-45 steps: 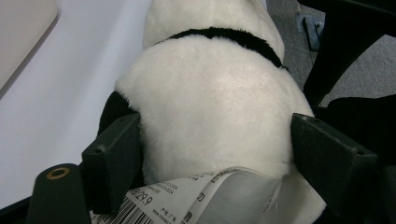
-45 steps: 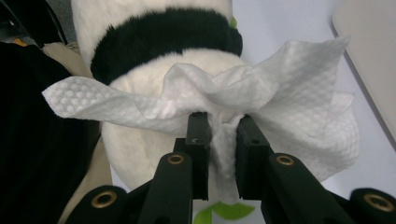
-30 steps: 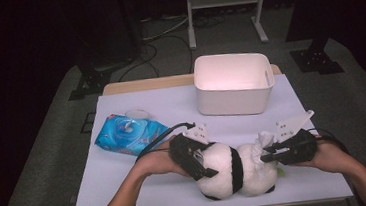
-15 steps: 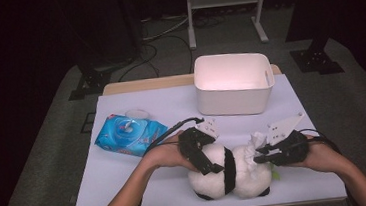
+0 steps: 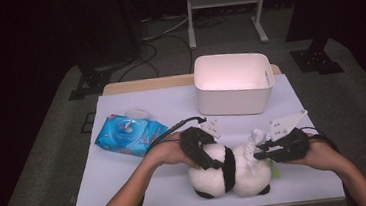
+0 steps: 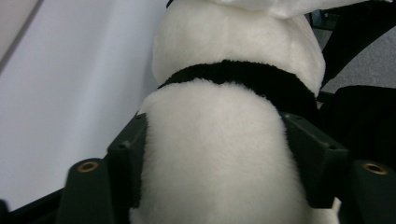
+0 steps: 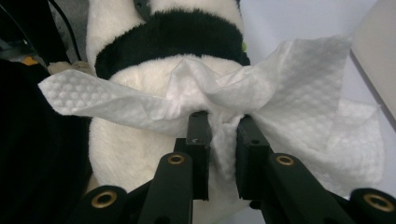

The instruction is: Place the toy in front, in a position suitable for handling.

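Observation:
A black-and-white panda plush [image 5: 243, 178] lies near the table's front edge. My left gripper [image 5: 206, 153] comes at it from the left. Its jaws have just been closing, and in the left gripper view the pads [image 6: 130, 158] press into both sides of the plush's white body [image 6: 219, 177]. My right gripper [image 5: 261, 151] is at the plush's right end, shut on a white embossed wipe [image 5: 254, 139]. In the right gripper view the wipe [image 7: 289, 79] fans out from between the fingers [image 7: 198, 140] and lies against the plush [image 7: 173, 32].
A white plastic bin [image 5: 232, 83] stands at the back right of the white table [image 5: 143, 187]. To the left of my left hand lies a blue pack of wipes [image 5: 128, 134]. Dark floor, cables and stands surround the table.
My left gripper has slid right onto the plush, and its jaws have narrowed around the body. The right gripper has kept still with the wipe in it.

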`<state>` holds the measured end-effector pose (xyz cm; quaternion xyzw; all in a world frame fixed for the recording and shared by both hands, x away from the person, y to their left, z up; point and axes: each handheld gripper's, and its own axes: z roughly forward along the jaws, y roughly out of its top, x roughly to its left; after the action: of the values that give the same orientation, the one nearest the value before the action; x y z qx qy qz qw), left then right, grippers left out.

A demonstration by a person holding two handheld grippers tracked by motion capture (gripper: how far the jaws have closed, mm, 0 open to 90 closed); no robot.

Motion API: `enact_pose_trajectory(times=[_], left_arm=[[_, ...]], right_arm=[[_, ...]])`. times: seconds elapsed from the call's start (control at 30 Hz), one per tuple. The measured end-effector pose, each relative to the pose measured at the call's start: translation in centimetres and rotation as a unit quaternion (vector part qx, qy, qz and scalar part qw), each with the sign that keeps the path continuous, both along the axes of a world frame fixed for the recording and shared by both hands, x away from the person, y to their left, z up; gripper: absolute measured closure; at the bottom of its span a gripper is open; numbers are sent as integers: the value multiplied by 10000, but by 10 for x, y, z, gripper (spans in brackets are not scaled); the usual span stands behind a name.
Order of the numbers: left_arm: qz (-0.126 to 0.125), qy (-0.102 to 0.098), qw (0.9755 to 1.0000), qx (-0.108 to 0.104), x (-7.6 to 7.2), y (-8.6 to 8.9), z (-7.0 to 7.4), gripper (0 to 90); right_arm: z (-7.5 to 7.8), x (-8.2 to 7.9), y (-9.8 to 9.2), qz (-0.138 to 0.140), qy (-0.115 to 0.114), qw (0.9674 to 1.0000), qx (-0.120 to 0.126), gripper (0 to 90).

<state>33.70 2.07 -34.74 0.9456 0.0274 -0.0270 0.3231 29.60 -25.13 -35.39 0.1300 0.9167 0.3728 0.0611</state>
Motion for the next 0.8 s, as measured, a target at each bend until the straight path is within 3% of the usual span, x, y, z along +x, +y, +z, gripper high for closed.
enact_pose_trajectory(times=[0.2, 0.53, 0.67, 0.8], left_arm=[[-41, -53, 9999, 142, 11, -3, 8, 361], [-70, -244, 9984, 509, 43, -4, 21, 355], [-7, -191, 9985, 513, 54, -1, 20, 342], [38, -72, 9992, 397, 53, 5, 16, 294]], right_arm=[[4, 10, -3, -122, -35, 9999, 73, 774], [5, 47, 6, -130, 42, 9998, 162, 774], [4, 61, 11, -109, 122, 9997, 188, 774], [-2, 63, 17, -10, 260, 9993, 281, 774]])
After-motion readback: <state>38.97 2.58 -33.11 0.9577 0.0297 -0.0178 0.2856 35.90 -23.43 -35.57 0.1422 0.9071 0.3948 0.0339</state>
